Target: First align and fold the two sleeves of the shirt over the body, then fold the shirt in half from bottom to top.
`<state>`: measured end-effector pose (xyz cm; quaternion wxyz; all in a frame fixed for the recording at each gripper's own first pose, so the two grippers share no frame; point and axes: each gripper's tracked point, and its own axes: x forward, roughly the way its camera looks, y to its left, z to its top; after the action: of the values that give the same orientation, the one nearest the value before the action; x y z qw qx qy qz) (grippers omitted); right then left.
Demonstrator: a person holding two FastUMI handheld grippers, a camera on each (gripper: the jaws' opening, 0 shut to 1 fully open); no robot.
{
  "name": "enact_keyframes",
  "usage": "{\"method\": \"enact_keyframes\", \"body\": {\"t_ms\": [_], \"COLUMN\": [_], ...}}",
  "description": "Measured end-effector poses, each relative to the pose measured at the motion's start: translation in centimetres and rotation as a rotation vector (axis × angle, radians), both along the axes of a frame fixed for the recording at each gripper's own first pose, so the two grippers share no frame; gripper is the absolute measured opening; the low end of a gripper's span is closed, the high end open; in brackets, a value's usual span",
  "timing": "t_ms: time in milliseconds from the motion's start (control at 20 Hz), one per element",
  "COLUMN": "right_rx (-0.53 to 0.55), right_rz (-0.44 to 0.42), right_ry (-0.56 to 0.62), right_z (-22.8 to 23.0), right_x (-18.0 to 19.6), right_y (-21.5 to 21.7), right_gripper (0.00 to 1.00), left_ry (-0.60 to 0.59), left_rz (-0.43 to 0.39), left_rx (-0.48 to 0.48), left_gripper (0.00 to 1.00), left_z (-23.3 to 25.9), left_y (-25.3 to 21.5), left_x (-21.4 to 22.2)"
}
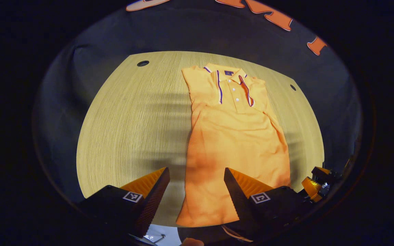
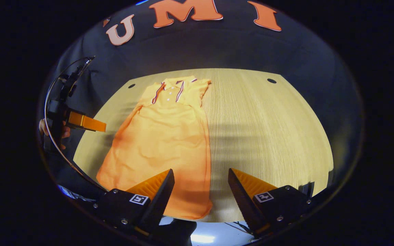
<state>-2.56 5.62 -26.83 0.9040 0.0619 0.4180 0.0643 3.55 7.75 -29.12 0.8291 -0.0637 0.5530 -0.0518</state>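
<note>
An orange polo shirt (image 1: 234, 136) lies flat on the wooden table (image 1: 132, 130), collar at the far end and hem at the near edge. Its sleeves are tucked in, so the body forms a long narrow shape. My left gripper (image 1: 196, 169) hovers open over the hem's left corner with nothing between its fingers. In the right gripper view the shirt (image 2: 162, 136) lies left of centre. There my right gripper (image 2: 200, 170) hangs open above the hem's right corner, holding nothing. The left gripper (image 2: 92, 125) and the hand (image 2: 51, 131) holding it appear at the far left.
Bare wood stretches left of the shirt in the left gripper view and right of it (image 2: 268, 136) in the right gripper view. Small round holes (image 1: 142, 63) (image 2: 271, 81) mark the table's far corners. The near table edge runs just under both grippers. Part of the right gripper (image 1: 316, 184) shows at the right edge.
</note>
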Motion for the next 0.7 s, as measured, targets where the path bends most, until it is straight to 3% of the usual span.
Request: {"method": "enact_keyframes", "body": {"t_ms": [400, 700], "right_rx": [-0.008, -0.014], "right_rz": [0.058, 0.091], "right_ry": [0.112, 0.160], "right_z": [-4.9, -7.4], "right_x": [-3.5, -5.4], "right_y": [1.0, 1.7], "right_gripper": [0.96, 0.96], "left_ry": [0.000, 0.047], "left_rz": [-0.018, 0.019], "left_rx": [0.027, 0.001], "left_gripper": [0.98, 0.99], "left_z": [-3.0, -5.5], "left_y": [-1.0, -1.5], "left_x": [-7.0, -11.8]}}
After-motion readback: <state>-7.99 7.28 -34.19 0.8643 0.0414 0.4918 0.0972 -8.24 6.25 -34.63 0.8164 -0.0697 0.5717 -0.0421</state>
